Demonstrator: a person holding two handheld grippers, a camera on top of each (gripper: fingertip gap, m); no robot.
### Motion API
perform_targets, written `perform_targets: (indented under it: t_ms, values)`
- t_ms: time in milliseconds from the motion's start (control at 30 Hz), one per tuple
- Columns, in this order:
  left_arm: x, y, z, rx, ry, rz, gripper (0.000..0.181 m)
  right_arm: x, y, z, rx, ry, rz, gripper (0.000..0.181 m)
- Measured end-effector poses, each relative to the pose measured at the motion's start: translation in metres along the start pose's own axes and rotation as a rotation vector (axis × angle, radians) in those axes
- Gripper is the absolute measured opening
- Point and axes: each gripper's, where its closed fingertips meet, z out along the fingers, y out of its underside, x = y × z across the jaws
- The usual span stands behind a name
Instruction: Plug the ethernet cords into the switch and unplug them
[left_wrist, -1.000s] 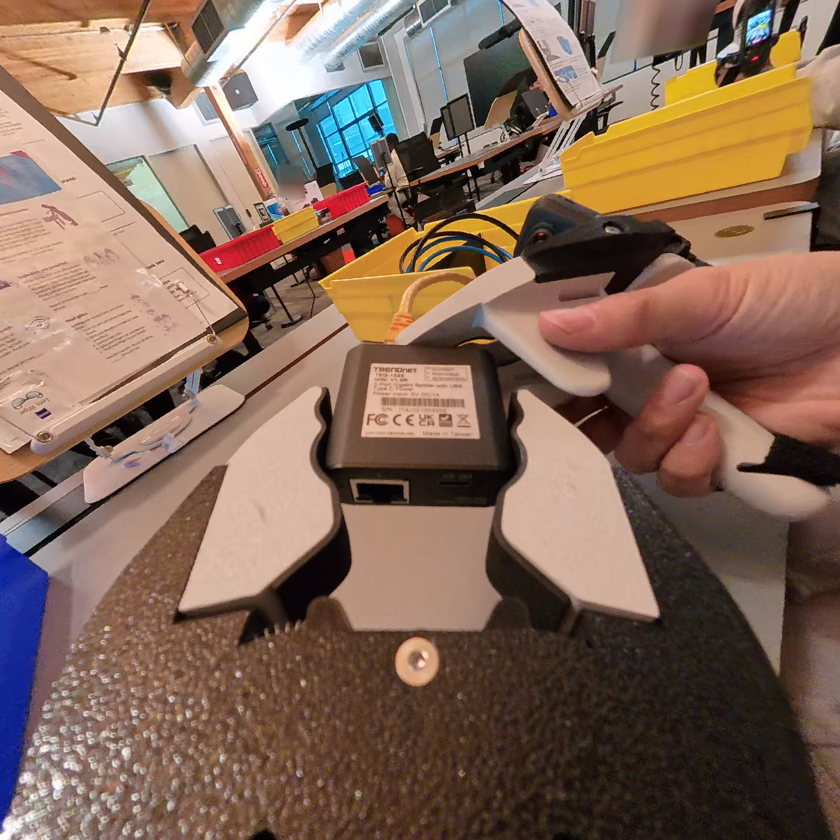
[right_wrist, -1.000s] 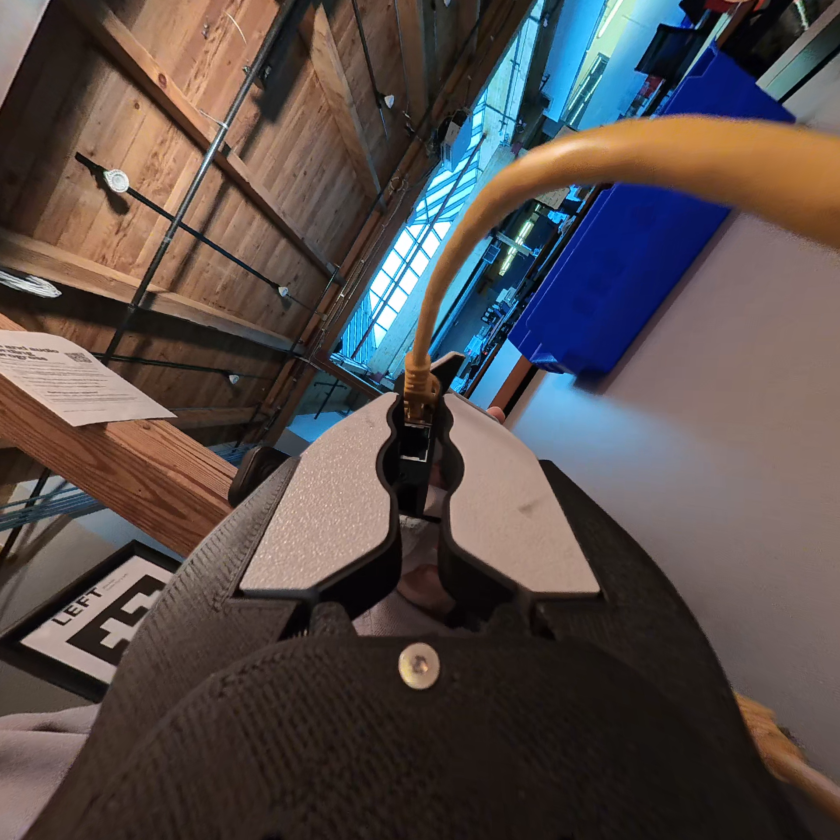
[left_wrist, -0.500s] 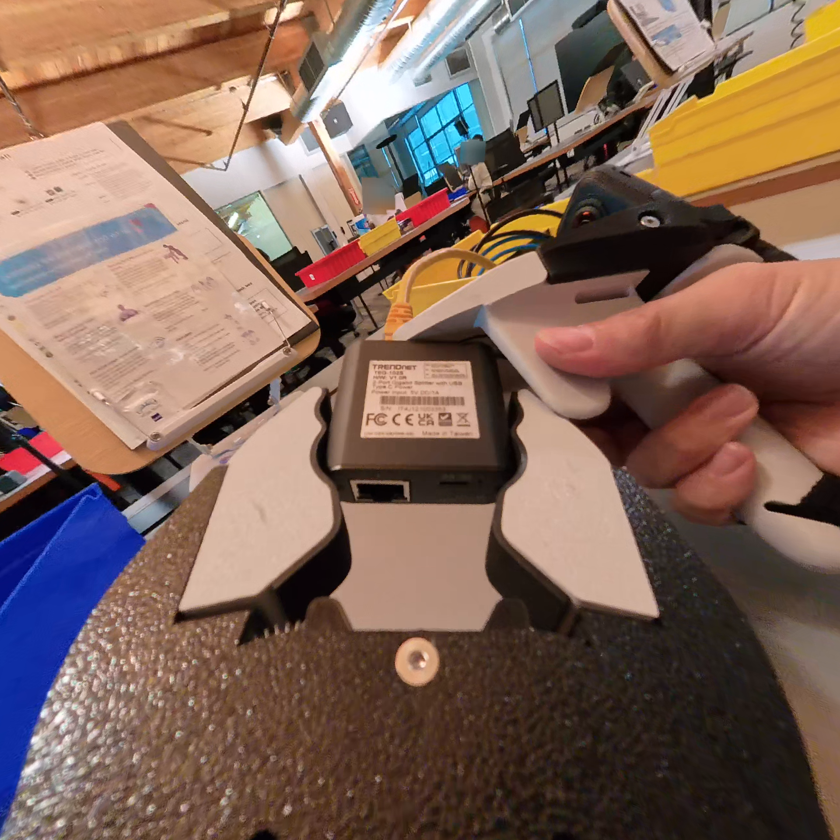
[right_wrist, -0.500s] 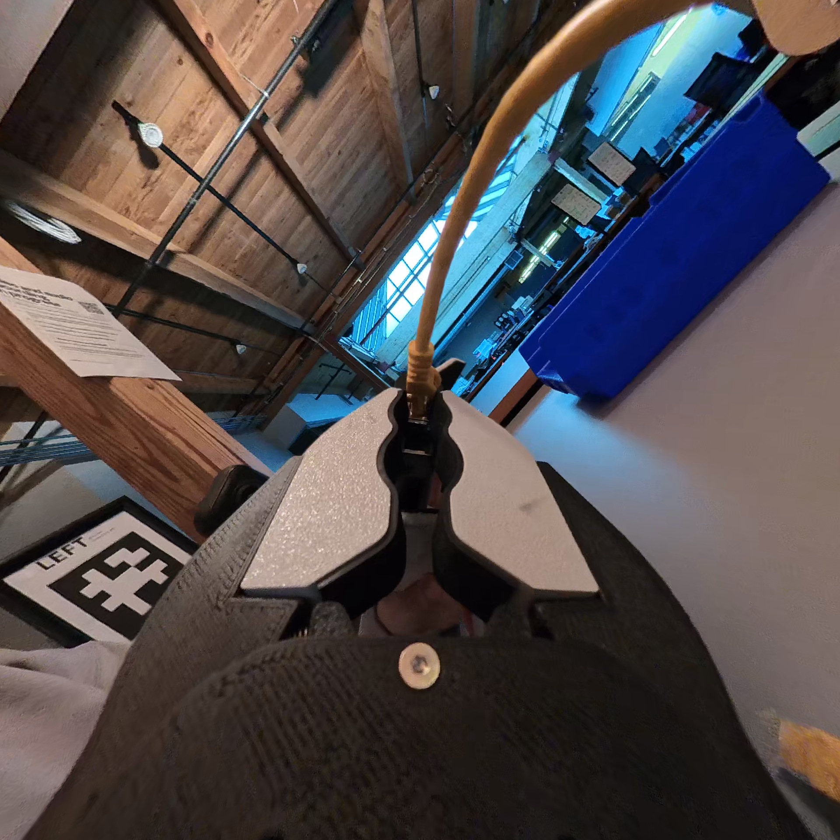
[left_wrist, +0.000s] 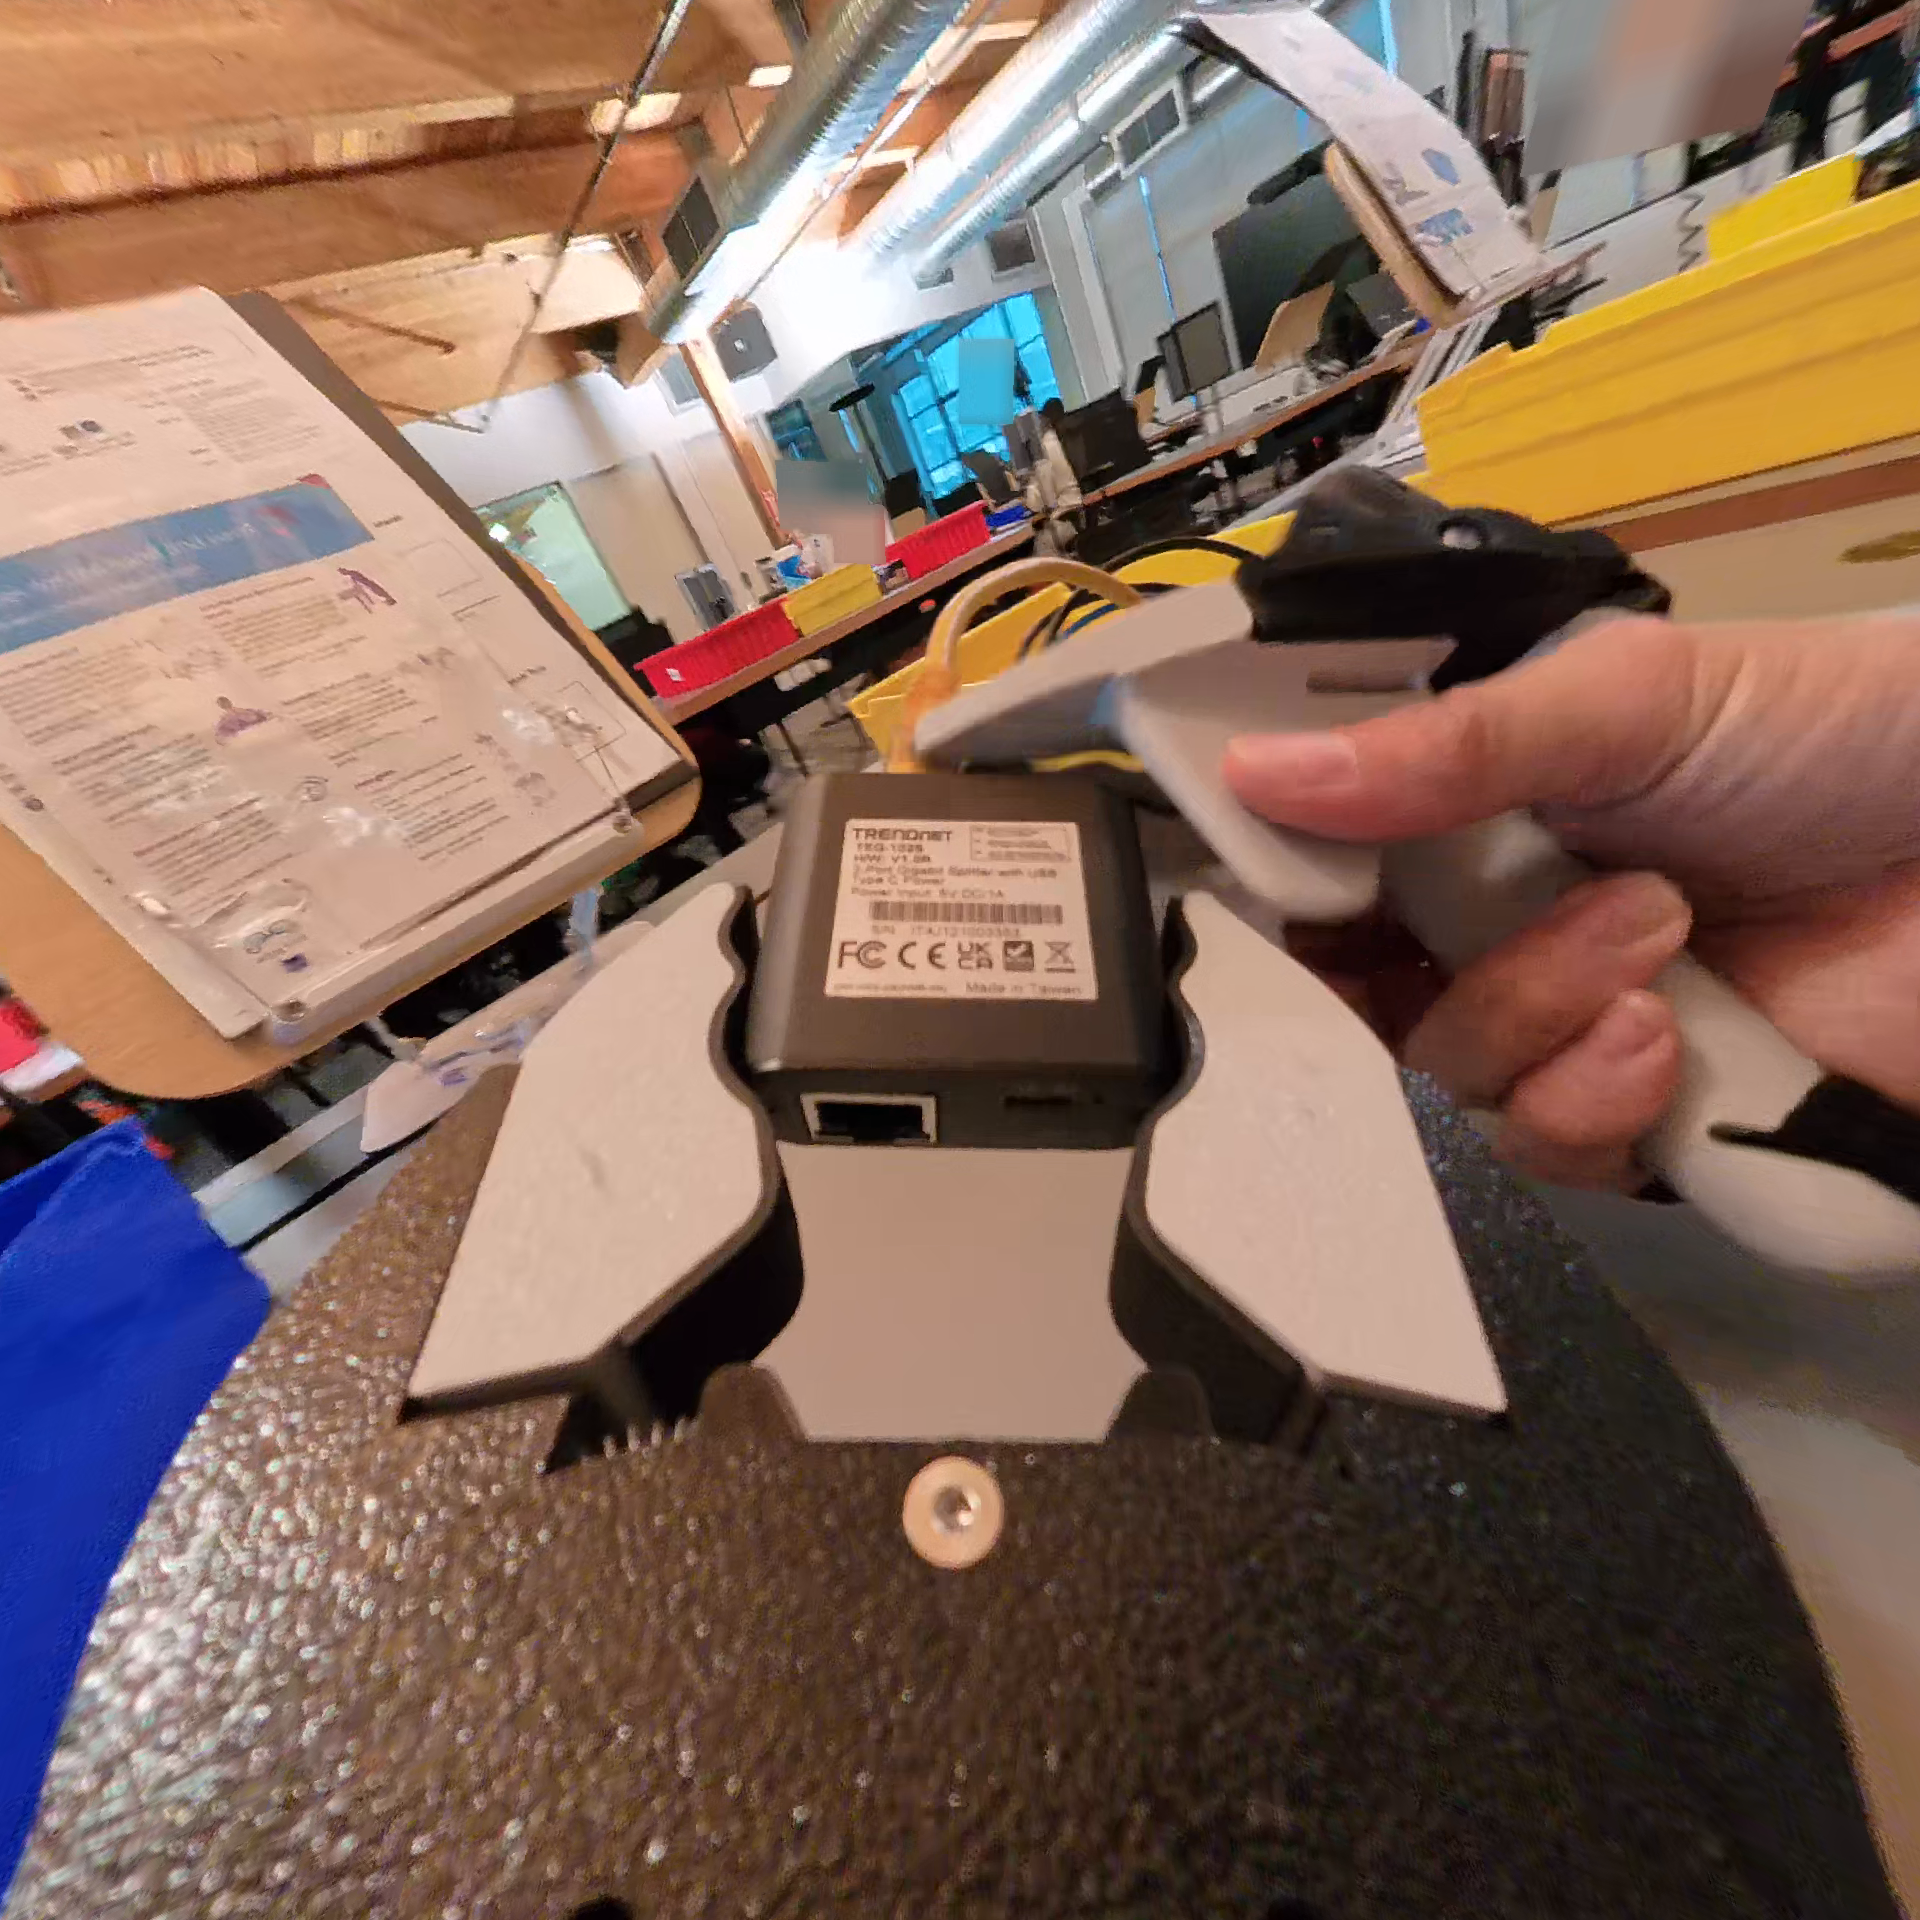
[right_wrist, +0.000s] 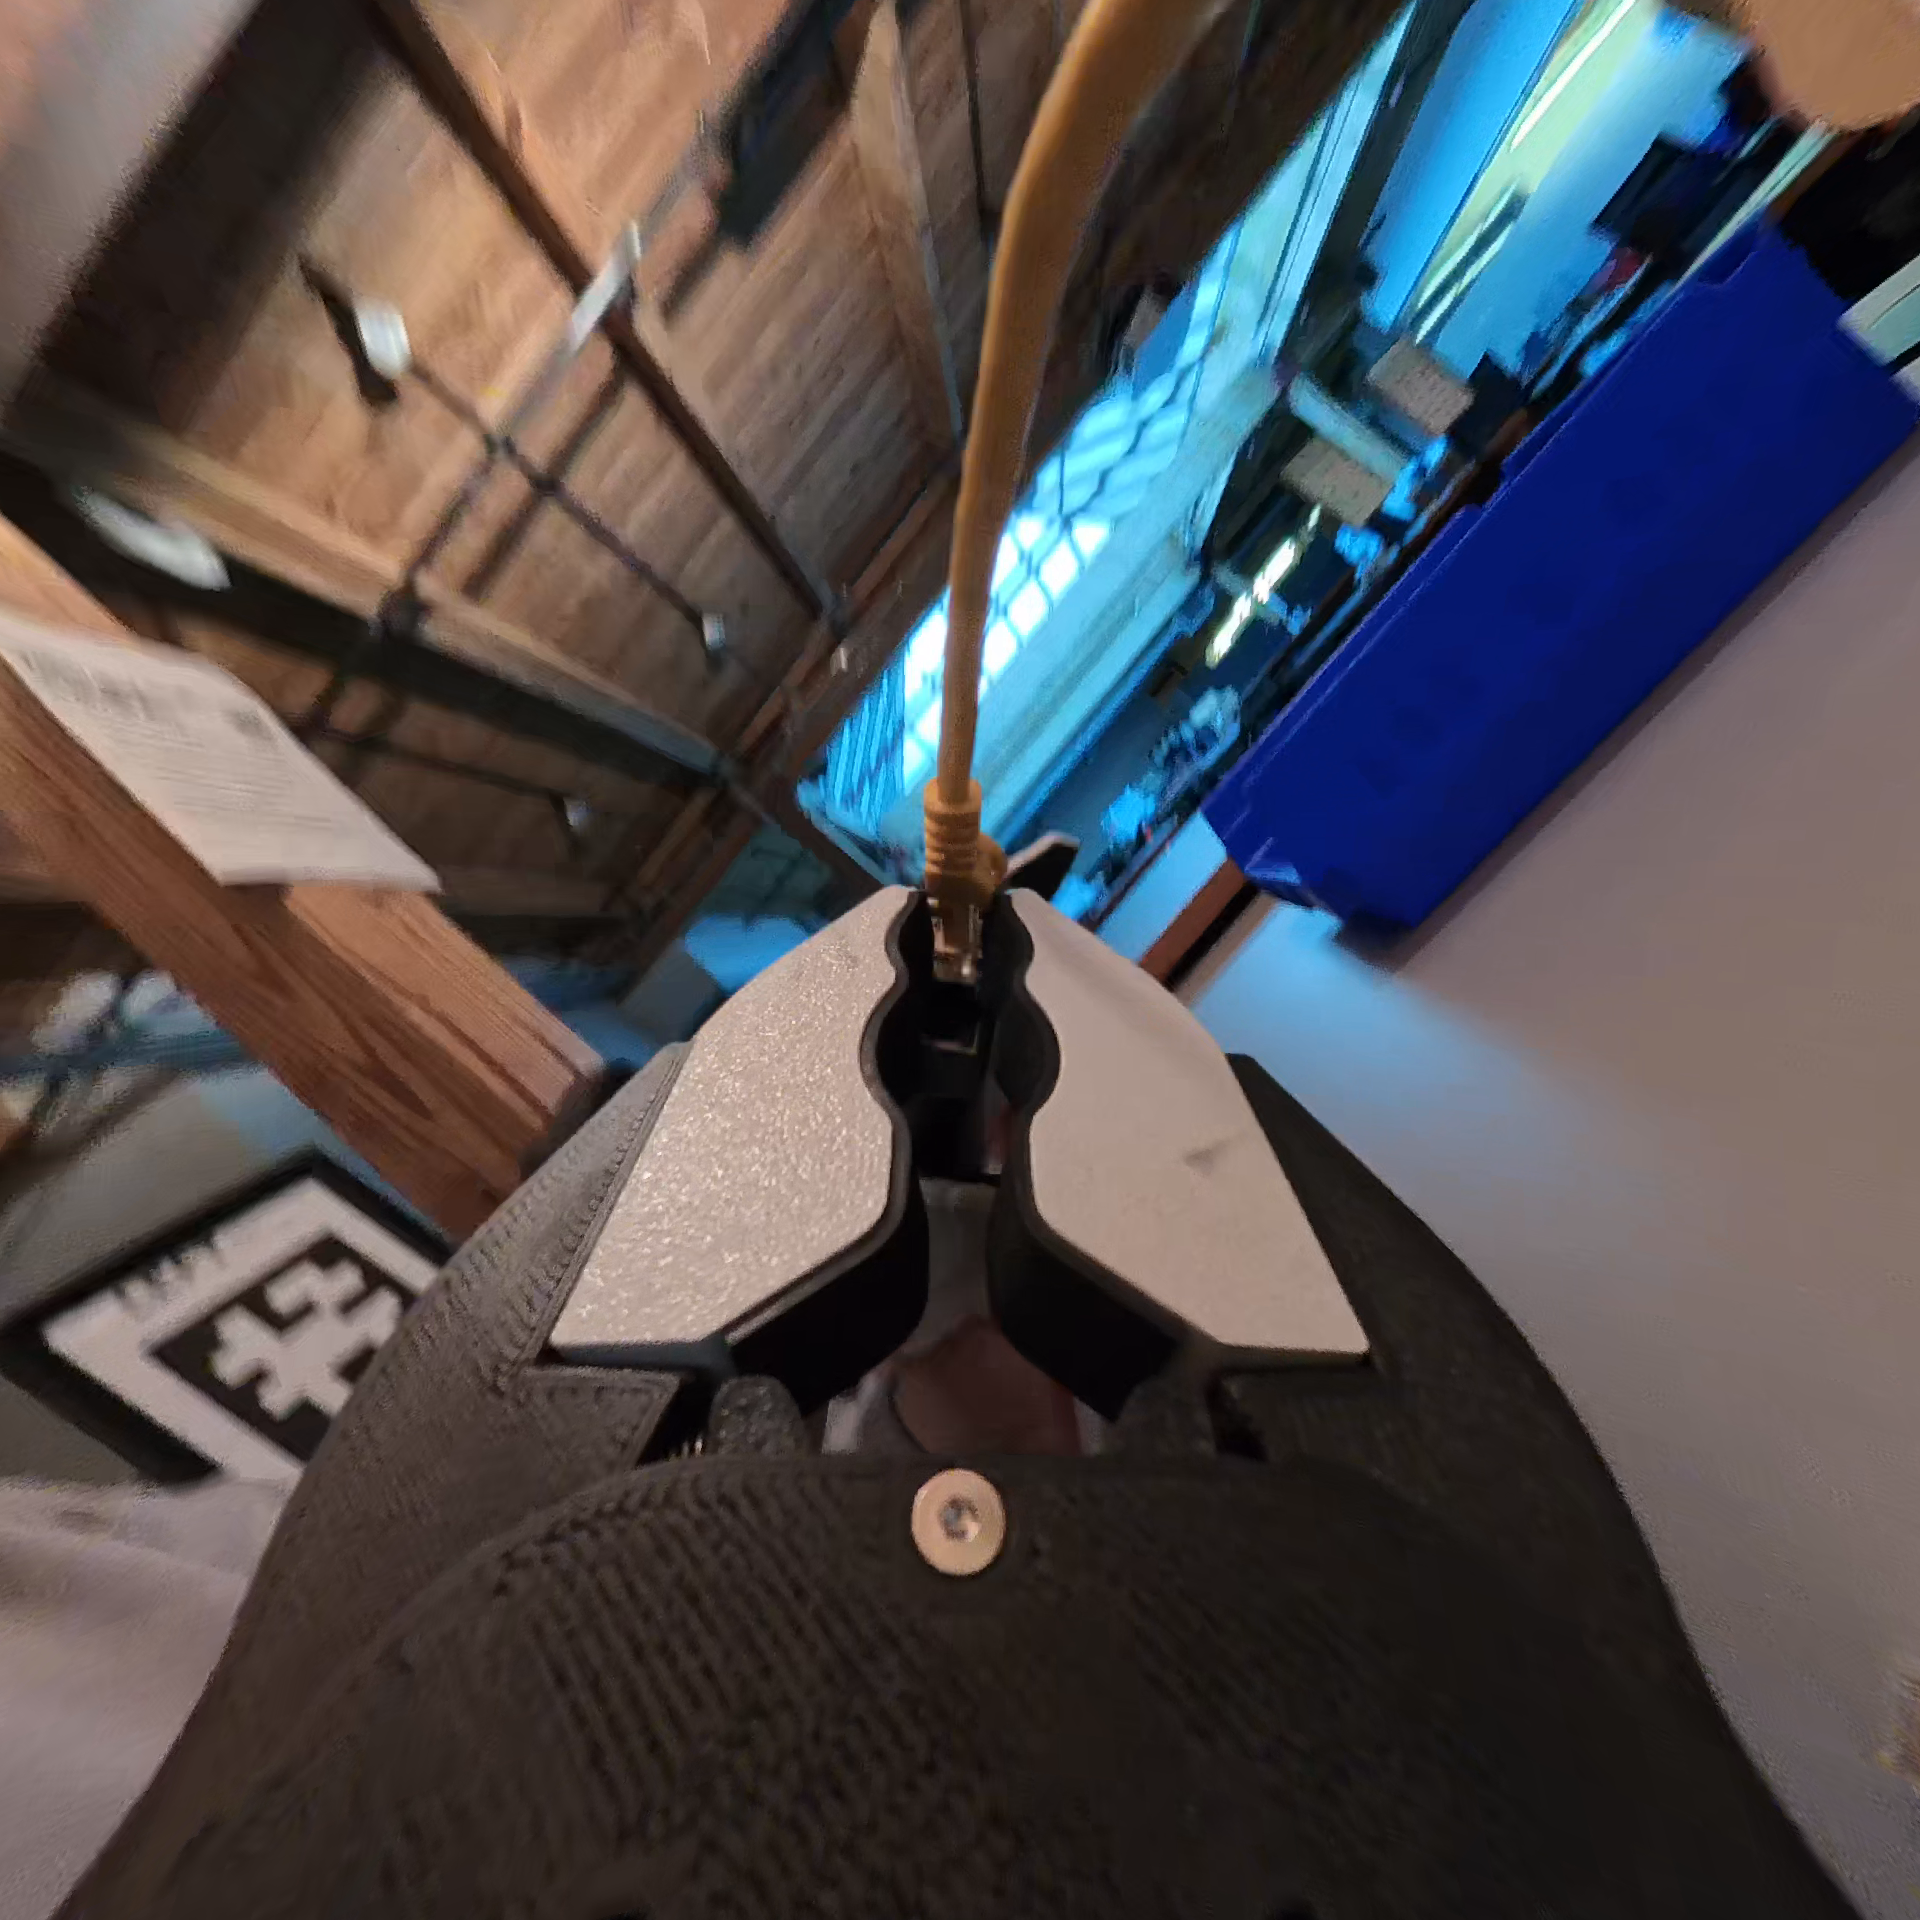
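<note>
My left gripper (left_wrist: 961, 935) is shut on the small black switch (left_wrist: 951, 997), label side up, with one empty port (left_wrist: 871, 1118) facing the camera. My right gripper (right_wrist: 961, 935) is shut on the plug of a yellow ethernet cord (right_wrist: 982, 436); the cord runs up and out of the right wrist view. In the left wrist view the right gripper (left_wrist: 935, 722), held by a hand (left_wrist: 1621, 862), sits just behind the switch's far edge with the yellow cord (left_wrist: 997, 603) looping above it. The switch's far side is hidden, so I cannot tell whether the plug is seated.
A tilted board with a laminated sheet (left_wrist: 260, 675) stands to the left. Yellow bins (left_wrist: 1662, 395) lie behind and right, one holding blue and black cables. A blue bin (left_wrist: 94, 1351) is at lower left and shows in the right wrist view (right_wrist: 1558, 644) beside the grey table (right_wrist: 1610, 1091). Less than 4 cm separates the two grippers' tips.
Both grippers have tilted and shifted together; the background slid and the board came further into view. The right view turned so the yellow cord now runs straight up. Grips are unchanged.
</note>
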Motion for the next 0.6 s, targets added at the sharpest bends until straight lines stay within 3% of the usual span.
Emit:
perform_targets:
  t_ms: [67, 167, 267, 367, 467, 600]
  values:
    - [-0.007, -0.002, -0.005, 0.034, -0.041, -0.028, 0.073, 0.002, -0.018, -0.008, 0.082, -0.017, 0.049, 0.011]
    - [-0.022, -0.002, -0.006, 0.023, -0.067, -0.084, 0.073, 0.004, -0.035, -0.018, 0.079, 0.039, -0.081, 0.011]
    - [-0.032, -0.007, -0.011, 0.038, -0.066, -0.105, 0.073, -0.002, -0.053, -0.025, -0.052, 0.114, -0.259, 0.011]
    - [-0.037, -0.001, -0.014, 0.005, -0.040, -0.098, 0.073, -0.017, -0.073, -0.041, -0.194, 0.131, -0.311, 0.011]
    - [-0.044, 0.004, -0.017, 0.008, -0.052, -0.150, 0.073, -0.009, -0.116, -0.073, -0.235, 0.333, -0.505, 0.011]
    - [-0.046, 0.008, -0.017, -0.008, -0.040, -0.156, 0.073, 0.023, -0.161, -0.113, -0.334, 0.552, -0.502, 0.012]
